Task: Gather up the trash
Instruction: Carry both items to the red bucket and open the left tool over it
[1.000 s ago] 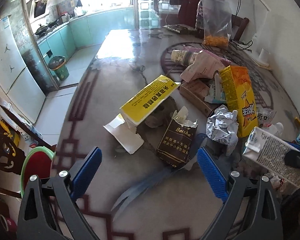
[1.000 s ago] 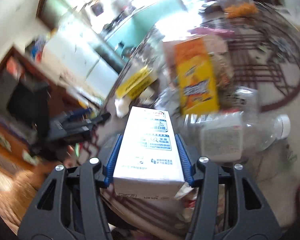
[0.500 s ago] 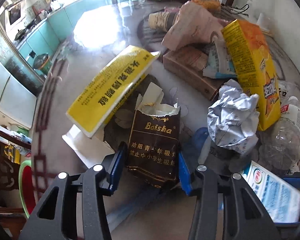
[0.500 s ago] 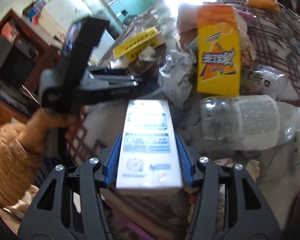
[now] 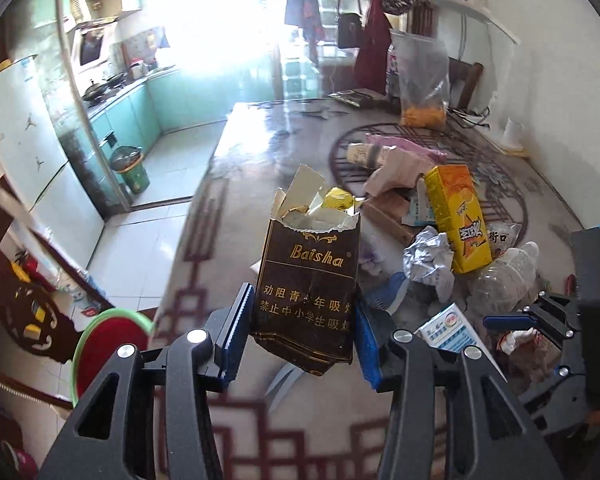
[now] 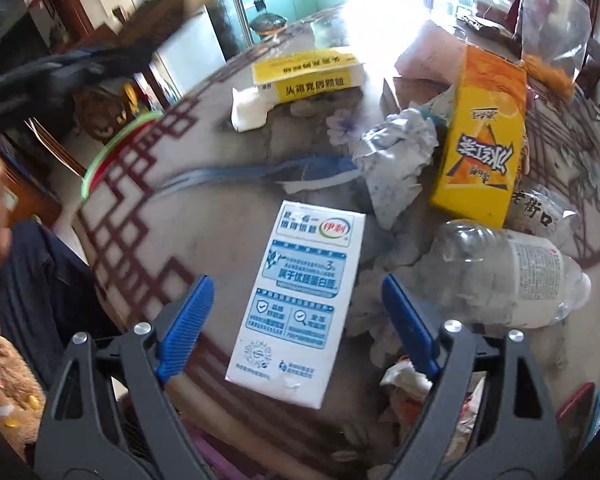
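Across the cluttered table, my left gripper clamps a paper-stuffed brown cigarette pack; my right gripper, jaws just widened, brackets a white milk carton.

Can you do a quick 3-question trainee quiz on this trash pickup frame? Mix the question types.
1. True or false: the left gripper is shut on the brown cigarette pack.
2. The white milk carton lies: A) clamped in the right gripper, B) between its open jaws, untouched by the pads, C) under the yellow juice box.
3. Fill in: the clear item lying on its side beside the milk carton is a plastic ____.

Key: 1 true; 2 B, the jaws have just been opening and the carton sits loose between them; 3 bottle.
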Demonstrator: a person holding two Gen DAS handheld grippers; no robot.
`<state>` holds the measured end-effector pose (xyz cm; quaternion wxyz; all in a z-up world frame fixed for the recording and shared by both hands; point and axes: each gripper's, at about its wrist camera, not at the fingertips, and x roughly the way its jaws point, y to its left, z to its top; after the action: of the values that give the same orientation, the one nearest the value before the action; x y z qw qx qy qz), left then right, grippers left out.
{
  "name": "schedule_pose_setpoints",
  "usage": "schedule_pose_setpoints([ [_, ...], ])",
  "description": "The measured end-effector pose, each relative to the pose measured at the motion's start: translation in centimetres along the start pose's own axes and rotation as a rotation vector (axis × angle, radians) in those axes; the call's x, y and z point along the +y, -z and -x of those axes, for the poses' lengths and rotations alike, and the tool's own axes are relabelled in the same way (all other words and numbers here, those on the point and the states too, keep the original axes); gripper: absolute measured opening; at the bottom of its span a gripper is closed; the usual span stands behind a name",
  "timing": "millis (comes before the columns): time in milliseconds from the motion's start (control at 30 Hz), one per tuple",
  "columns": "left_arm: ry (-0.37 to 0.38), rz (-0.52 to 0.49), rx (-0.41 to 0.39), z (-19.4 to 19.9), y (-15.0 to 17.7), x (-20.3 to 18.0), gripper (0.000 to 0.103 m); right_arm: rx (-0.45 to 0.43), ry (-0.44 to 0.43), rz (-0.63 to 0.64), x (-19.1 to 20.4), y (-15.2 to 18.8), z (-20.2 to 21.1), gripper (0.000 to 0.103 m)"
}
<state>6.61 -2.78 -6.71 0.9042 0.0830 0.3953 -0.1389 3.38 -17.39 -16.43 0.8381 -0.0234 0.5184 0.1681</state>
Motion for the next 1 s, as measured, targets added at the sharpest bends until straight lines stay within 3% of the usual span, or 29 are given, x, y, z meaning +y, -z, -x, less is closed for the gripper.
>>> schedule_pose_setpoints([
  [33, -0.005, 0.014, 0.001, 0.2, 0.0, 0.7, 0.044, 0.018, 0.015, -0.002, 0.0, -0.1, -0.4, 0.073],
  [67, -0.009, 0.031, 0.003, 0.6, 0.2, 1.9, 0.044, 0.041, 0.022, -0.013, 0.0, 0.1, -0.9, 0.056],
  [167, -0.024, 0.085, 0.006, 1.1, 0.8, 4.6, 0.044, 0.05, 0.046, -0.043, -0.2, 0.5, -0.5, 0.053],
  [267, -0.043, 0.125, 0.006, 1.8, 1.5, 7.2, 0.044, 0.019, 0.075, -0.065, -0.1, 0.6, 0.6, 0.051],
  [567, -0.131, 0.268, 0.044, 1.9, 4.9, 14.8, 0.045, -0.051, -0.055, -0.089, 3.8, -3.3, 2.6, 0.051],
  [800, -0.225, 0.392, 0.108, 1.4, 8.4, 21.6, 0.045, -0.052, -0.195, -0.023, 10.5, -9.7, 0.1, 0.051],
  [1000, -0.258, 0.53, 0.168, -0.4, 11.7, 27.0, 0.044, 0.038, -0.317, 0.024, 17.3, -14.7, -5.3, 0.051],
])
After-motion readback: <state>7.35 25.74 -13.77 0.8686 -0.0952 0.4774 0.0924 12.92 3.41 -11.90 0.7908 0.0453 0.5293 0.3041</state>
